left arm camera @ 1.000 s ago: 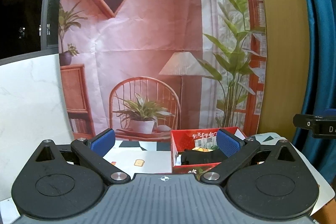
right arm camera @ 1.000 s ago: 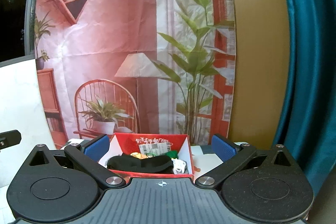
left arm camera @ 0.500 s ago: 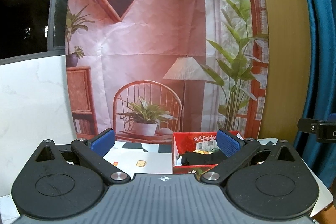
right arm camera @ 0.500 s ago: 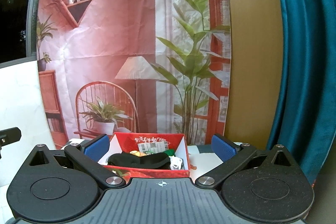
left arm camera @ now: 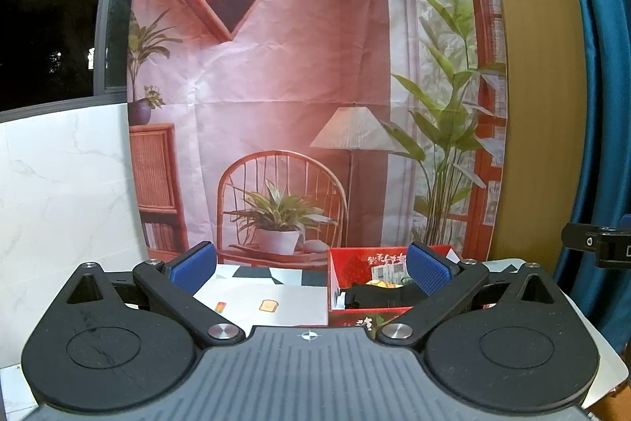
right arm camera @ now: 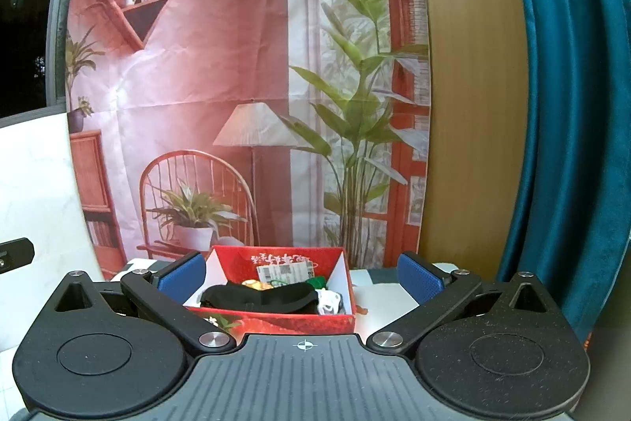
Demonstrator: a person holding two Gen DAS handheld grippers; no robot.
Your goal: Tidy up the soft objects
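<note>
Both hand-held grippers, left [left arm camera: 311, 265] & right [right arm camera: 299, 273], wide open, empty; red box [right arm camera: 276, 320] w/ black cloth [right arm camera: 256, 296] ahead.

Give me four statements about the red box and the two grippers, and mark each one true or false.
1. The red box holds a black soft item. True.
2. The right gripper is shut on the black soft item. False: its jaws stand wide open and hold nothing.
3. The left gripper is open. True.
4. The red box is empty. False: besides the black item, something white and something green lie inside.
</note>
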